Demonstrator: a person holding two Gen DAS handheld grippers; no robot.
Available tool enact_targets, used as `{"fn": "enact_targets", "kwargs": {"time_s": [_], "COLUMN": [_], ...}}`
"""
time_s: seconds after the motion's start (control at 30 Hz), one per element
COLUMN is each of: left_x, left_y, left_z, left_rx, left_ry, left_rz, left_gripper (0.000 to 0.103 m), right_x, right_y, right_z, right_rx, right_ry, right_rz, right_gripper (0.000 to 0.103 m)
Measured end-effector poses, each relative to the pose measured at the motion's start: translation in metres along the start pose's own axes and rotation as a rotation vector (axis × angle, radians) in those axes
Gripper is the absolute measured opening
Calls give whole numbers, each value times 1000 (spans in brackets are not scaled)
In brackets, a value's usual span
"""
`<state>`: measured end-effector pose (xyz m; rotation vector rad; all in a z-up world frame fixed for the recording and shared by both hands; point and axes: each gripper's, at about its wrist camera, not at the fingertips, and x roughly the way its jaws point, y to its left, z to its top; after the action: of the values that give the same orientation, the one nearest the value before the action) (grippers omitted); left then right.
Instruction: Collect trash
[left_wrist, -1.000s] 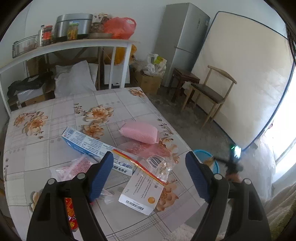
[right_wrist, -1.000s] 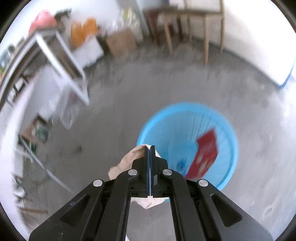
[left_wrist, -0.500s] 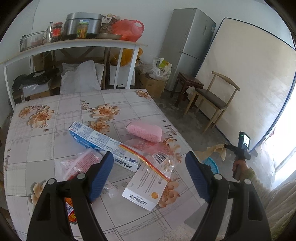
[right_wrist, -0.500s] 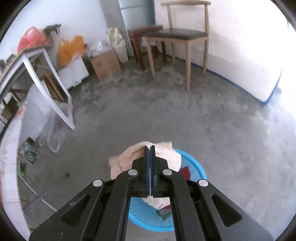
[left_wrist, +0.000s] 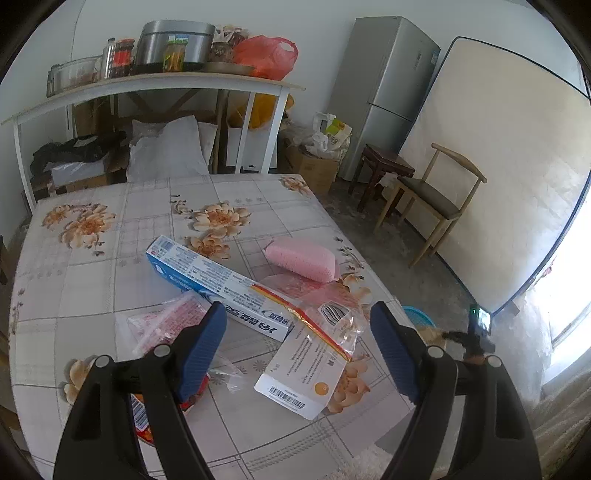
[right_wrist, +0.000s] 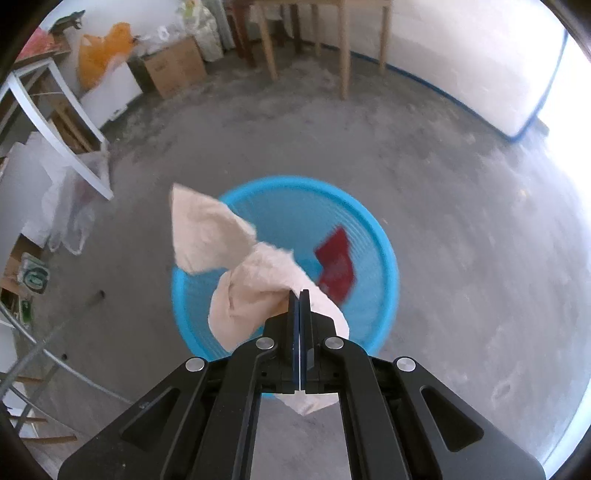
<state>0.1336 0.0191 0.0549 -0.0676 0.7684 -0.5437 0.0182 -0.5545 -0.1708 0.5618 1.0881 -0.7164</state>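
Right wrist view: the right gripper (right_wrist: 299, 295) points steeply down over the blue basket (right_wrist: 384, 258) on the floor, jaws clamped on a beige crumpled paper (right_wrist: 236, 266) hanging above it, lower and more centred than half a second ago. Above the table (left_wrist: 74, 266), the left gripper (left_wrist: 295, 354) hovers, jaws wide apart, empty, unchanged.

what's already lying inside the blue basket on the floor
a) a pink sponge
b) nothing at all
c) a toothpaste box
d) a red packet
d: a red packet lies inside the blue basket, past the beige paper that the shut right gripper holds above it.
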Motion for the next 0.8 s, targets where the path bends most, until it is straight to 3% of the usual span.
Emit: {"fn": "enact_targets", "kwargs": {"time_s": [0.1, 0.3, 0.63, 0.7, 0.77, 0.8], "left_x": [4, 8, -1, -4, -5, -6], "left_y": [-1, -5, -4, -2, -1, 0], "left_z": [0, 0, -2, -3, -4, -4], "left_rx": [-2, 4, 4, -2, -5, -6], "left_ry": [9, 9, 1, 1, 2, 3], "left_rz": [-15, -37, 5, 15, 24, 29], "left_gripper": [78, 78, 78, 78, 78, 78], "right_x": [-7, -6, 36, 58, 81, 93], "right_y": [-20, -33, 28, 40, 48, 52], "right_z": [-16, -11, 31, 37, 37, 35], "right_rx": [35, 90, 42, 38, 16, -8], "right_ry": [16, 23, -1, 27, 71, 97], "right_rz": [-26, -15, 64, 65, 39, 7], "right_gripper": [0, 0, 4, 14, 46, 49]}}
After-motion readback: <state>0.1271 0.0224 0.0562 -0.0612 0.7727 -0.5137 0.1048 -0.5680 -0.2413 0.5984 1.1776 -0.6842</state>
